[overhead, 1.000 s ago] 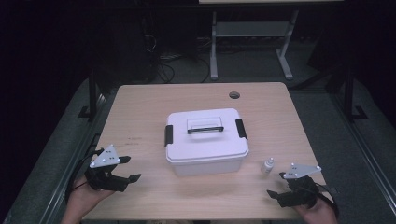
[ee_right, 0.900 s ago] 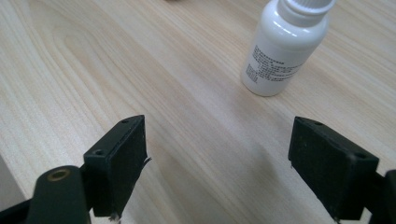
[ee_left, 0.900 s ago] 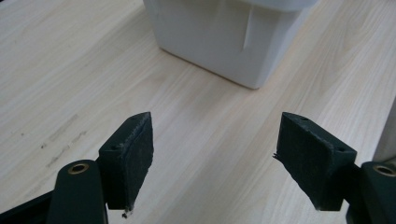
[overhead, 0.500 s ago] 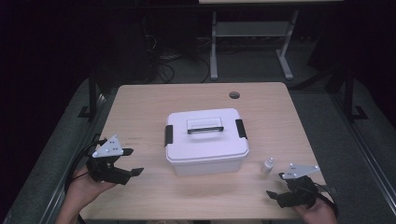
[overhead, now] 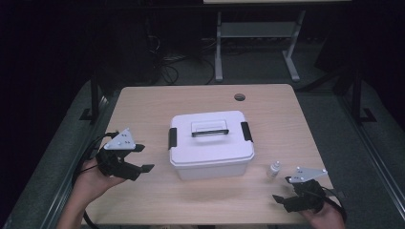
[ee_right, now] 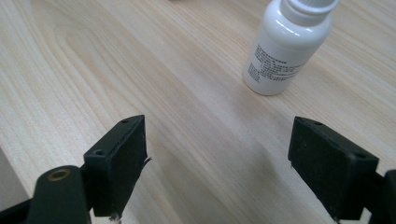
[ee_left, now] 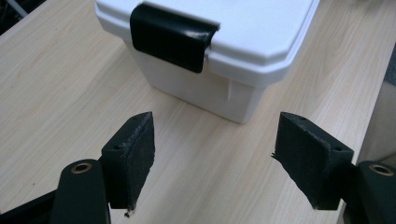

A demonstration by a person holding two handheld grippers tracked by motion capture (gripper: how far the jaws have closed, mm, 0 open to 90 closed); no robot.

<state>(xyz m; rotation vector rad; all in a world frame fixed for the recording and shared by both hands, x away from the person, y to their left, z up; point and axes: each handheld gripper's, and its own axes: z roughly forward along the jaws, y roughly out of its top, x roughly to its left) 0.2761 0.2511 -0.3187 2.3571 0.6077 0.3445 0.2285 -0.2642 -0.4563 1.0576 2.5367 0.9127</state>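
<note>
Jaws on my left gripper [overhead: 142,158] stand wide apart with nothing between them, aimed at the black latch [ee_left: 173,36] on the near end of the white lidded box [overhead: 211,143] mid-table. My right gripper [overhead: 282,189] is spread just as wide and empty, hovering near the small white bottle [ee_right: 285,45] standing upright just beside the box.

lab, lone table [overhead: 143,105], floor cables [overhead: 167,67], dark surround
</note>
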